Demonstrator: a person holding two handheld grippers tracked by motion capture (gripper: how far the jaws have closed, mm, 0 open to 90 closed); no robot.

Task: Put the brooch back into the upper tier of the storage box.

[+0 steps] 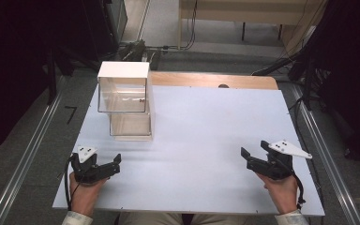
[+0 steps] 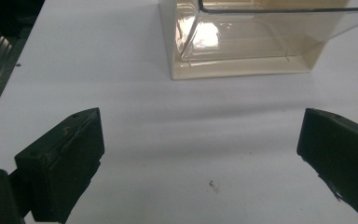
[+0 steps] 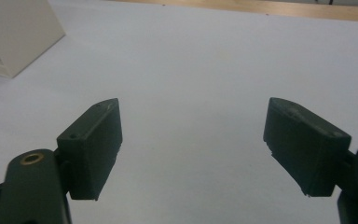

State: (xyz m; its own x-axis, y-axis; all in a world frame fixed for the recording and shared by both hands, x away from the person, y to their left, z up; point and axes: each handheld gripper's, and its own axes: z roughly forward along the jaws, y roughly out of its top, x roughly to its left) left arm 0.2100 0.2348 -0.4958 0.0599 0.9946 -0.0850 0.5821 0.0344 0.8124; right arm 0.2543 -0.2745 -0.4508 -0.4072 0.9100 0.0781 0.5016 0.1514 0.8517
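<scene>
We see the white worktop [image 1: 206, 131] bare between both tools. The left hand-held gripper [image 1: 107, 168] rests at the near left edge, jaws spread wide, holding nothing. The right hand-held gripper [image 1: 253, 152] sits near the right edge, jaws wide apart too, empty. The clear plastic two-tier drawer box with white top [image 1: 124, 98] stands at far left, well apart from both, nothing between. The left gripper view shows its lower cream tray [image 2: 242, 46] straight ahead; the right gripper view catches just its white corner [image 3: 14, 32].

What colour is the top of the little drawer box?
White. The drawer box has a white top and clear drawers; the high view shows it best.
</scene>
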